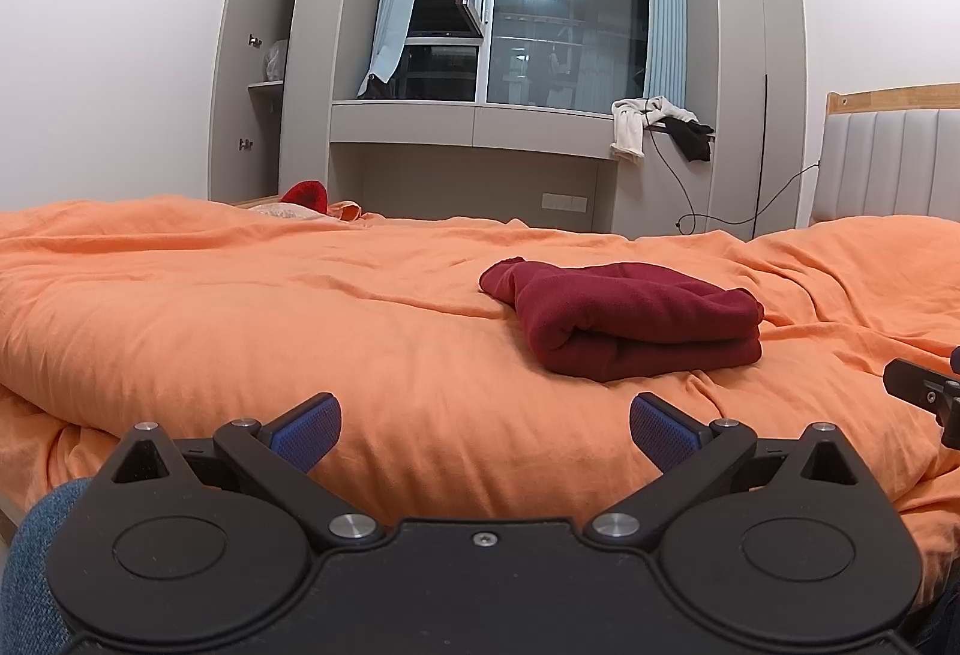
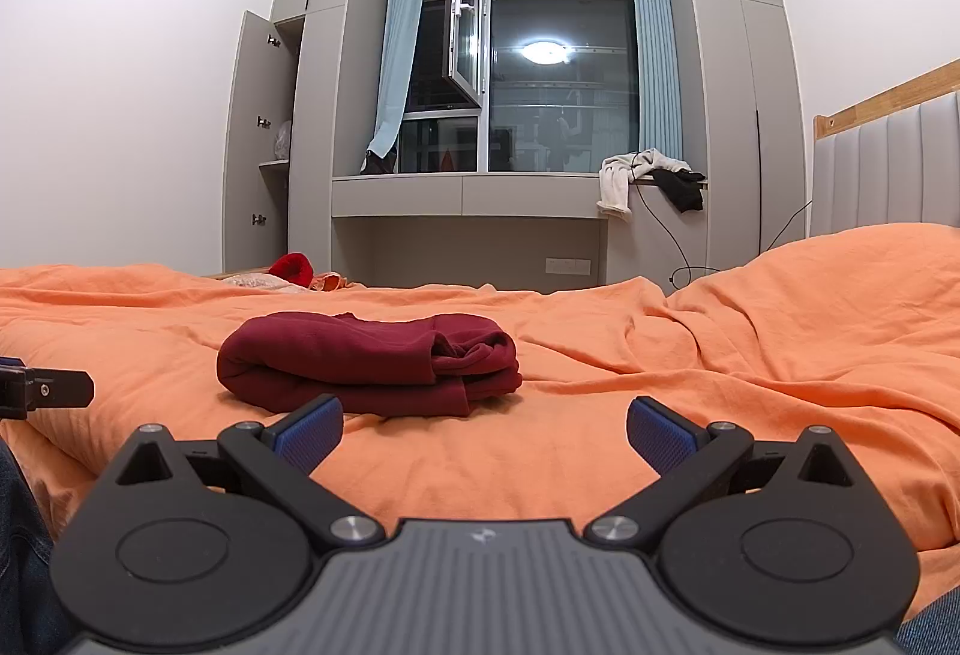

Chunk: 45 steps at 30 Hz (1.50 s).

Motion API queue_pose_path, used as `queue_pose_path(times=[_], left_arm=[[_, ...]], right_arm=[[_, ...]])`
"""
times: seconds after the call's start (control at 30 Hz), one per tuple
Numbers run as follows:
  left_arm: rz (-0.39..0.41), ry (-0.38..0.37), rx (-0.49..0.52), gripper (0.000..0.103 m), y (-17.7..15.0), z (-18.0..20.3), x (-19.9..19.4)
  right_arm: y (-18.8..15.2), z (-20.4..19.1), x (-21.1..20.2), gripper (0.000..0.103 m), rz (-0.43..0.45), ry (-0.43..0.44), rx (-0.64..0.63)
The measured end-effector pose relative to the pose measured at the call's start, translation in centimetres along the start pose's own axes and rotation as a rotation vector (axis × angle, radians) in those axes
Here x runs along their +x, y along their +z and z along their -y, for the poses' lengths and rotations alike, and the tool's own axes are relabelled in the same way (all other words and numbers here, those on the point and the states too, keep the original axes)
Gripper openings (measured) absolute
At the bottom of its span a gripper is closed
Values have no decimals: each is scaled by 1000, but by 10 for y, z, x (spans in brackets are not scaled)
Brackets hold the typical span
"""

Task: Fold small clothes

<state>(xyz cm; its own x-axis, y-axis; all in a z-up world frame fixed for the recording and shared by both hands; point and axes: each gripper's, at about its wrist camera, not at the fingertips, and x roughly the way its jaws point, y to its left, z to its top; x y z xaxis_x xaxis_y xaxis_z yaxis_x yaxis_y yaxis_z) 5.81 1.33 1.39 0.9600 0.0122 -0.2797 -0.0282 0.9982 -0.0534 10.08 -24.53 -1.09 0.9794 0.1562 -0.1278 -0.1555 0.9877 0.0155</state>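
A dark red garment (image 1: 630, 316) lies folded in a thick stack on the orange bedspread (image 1: 240, 307). It also shows in the right wrist view (image 2: 366, 361), just beyond the left finger. My left gripper (image 1: 485, 430) is open and empty, held near the bed's front edge, with the garment ahead and to the right. My right gripper (image 2: 485, 430) is open and empty, low over the bedspread (image 2: 720, 355), with the garment ahead and to the left. Part of the right gripper shows at the right edge of the left wrist view (image 1: 924, 391).
A red item (image 1: 306, 194) and a pale cloth lie at the bed's far edge. A padded headboard (image 1: 888, 162) stands at the right. Grey wardrobes flank a window ledge (image 1: 474, 123) with white and black clothes (image 1: 660, 120) and a dangling cable.
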Motion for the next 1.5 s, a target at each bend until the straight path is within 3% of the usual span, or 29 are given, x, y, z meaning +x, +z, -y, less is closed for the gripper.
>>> queue_pose_path(times=[1.5], left_arm=[[-42, 10, 10, 102, -3, -2, 0]], right_arm=[[-1, 1, 0, 103, 3, -4, 2]])
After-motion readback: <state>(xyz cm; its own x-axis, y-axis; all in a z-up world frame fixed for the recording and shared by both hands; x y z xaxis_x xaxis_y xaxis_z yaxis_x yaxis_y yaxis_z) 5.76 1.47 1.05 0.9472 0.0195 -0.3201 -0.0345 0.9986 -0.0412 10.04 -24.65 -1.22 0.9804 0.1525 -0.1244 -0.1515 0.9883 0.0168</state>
